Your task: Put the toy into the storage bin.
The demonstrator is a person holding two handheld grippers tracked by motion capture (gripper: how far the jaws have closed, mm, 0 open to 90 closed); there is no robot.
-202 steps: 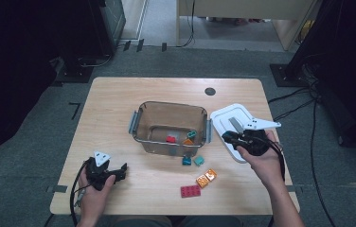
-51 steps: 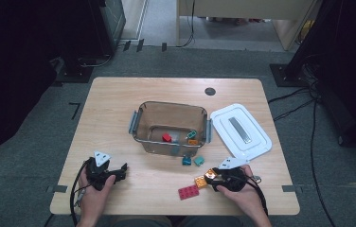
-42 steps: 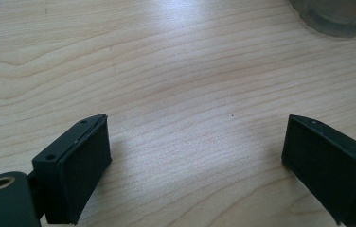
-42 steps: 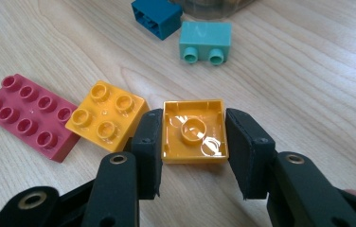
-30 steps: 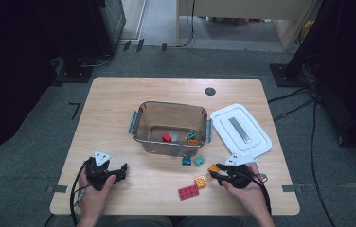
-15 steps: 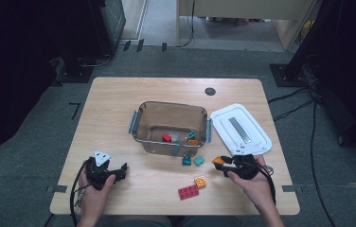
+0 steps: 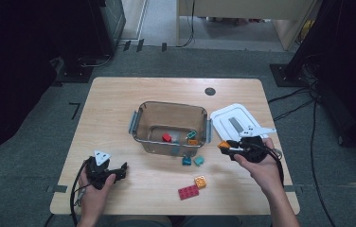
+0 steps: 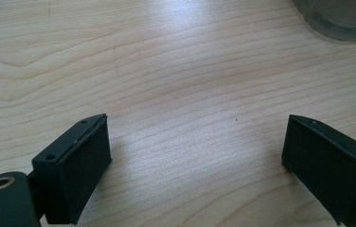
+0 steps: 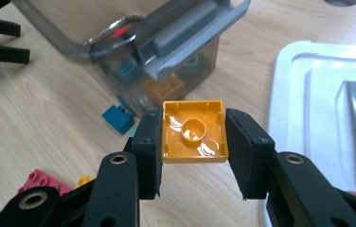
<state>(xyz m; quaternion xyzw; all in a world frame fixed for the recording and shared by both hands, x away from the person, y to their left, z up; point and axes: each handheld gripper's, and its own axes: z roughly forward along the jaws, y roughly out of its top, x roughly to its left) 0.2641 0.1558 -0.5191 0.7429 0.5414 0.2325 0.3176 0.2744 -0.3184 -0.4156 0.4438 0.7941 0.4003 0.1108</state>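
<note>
The left claw (image 7: pixel 119 169) gapes empty over the near-left worktop (image 7: pixel 119 109), while the right claw (image 9: pixel 192 144), just right of the bin (image 7: pixel 140 118), pinches the orange brick (image 9: pixel 194 131) by opposite walls — probably light, rigid, glossy, slip-prone.

bin (image 7: pixel 171 124) left of lid (image 7: pixel 235 120), bricks (image 7: pixel 189 192) before

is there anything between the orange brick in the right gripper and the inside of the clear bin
Only the bin's own near wall and grey handle. The right gripper holds the orange brick just outside the clear bin, so it likely must rise over the rim. The top is open.
</note>
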